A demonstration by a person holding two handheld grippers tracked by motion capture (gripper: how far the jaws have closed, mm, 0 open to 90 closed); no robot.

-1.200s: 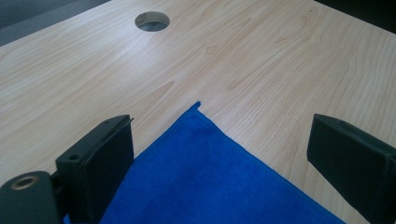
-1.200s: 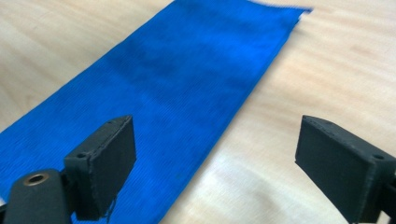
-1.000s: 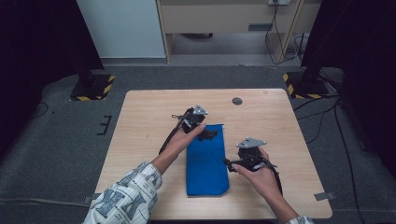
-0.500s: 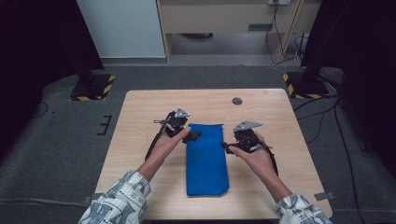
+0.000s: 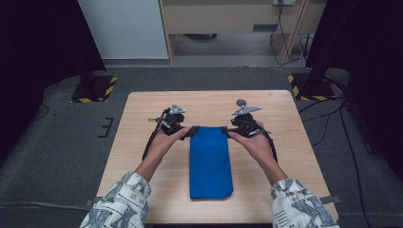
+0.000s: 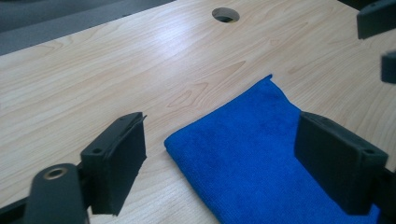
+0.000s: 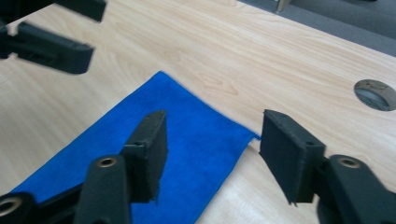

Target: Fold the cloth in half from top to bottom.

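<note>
Folded blue cloth [image 5: 210,161] — fuzzy rectangle — smooth wood table [image 5: 285,137].

Setting: lab or recording studio. Evidence: black curtains [image 5: 43,57] at both sides, hazard-striped stand bases [image 5: 92,89], grey carpet [image 5: 62,156], trailing floor cables [image 5: 332,123], lone wooden surface [image 5: 142,142].
</note>
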